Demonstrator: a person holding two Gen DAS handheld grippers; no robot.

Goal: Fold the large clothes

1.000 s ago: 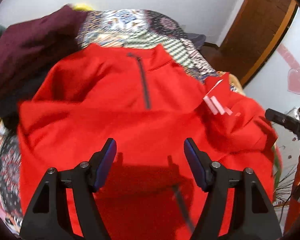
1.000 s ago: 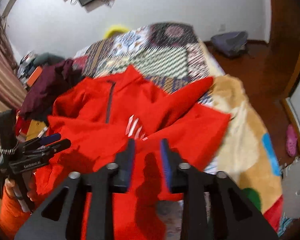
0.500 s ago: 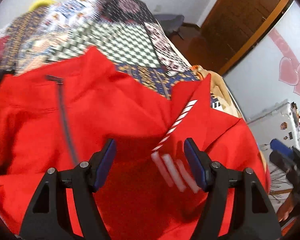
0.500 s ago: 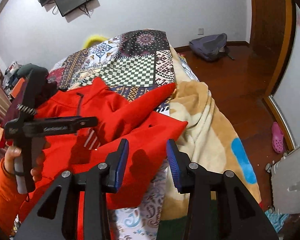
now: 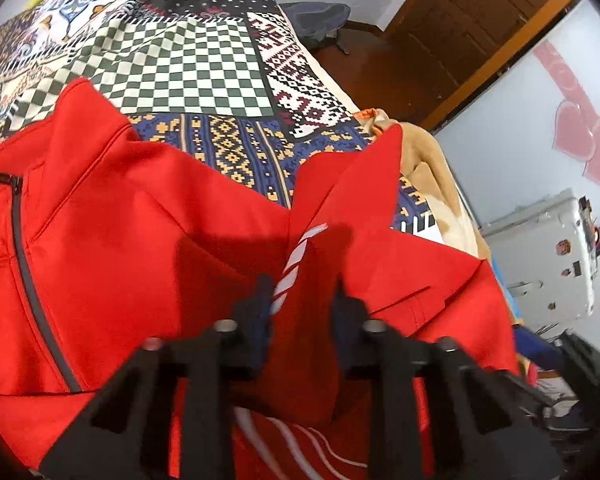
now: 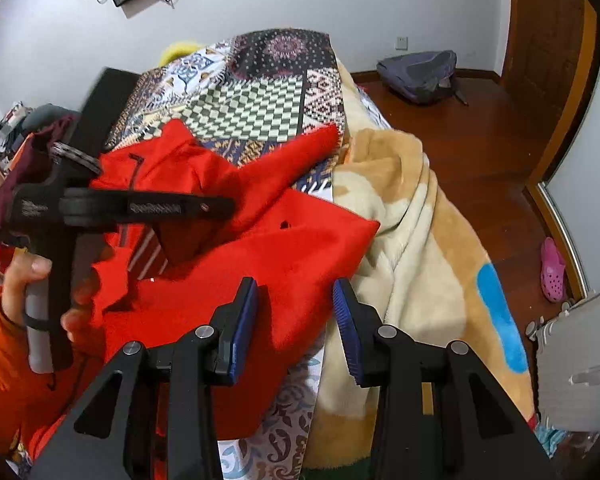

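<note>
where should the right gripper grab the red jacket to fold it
Grip the red jacket at its free corner lying over the tan blanket, coming in from the blanket side. That edge lies loose and exposed, while the left hand-held gripper is closing on the striped sleeve.

Your red fleece pullover with a dark grey half-zip and white stripes on the sleeve lies face up on the bed, collar toward the far end. One sleeve is folded in across its chest, the striped fabric bunched; its hem corner lies near the bed's side.
</note>
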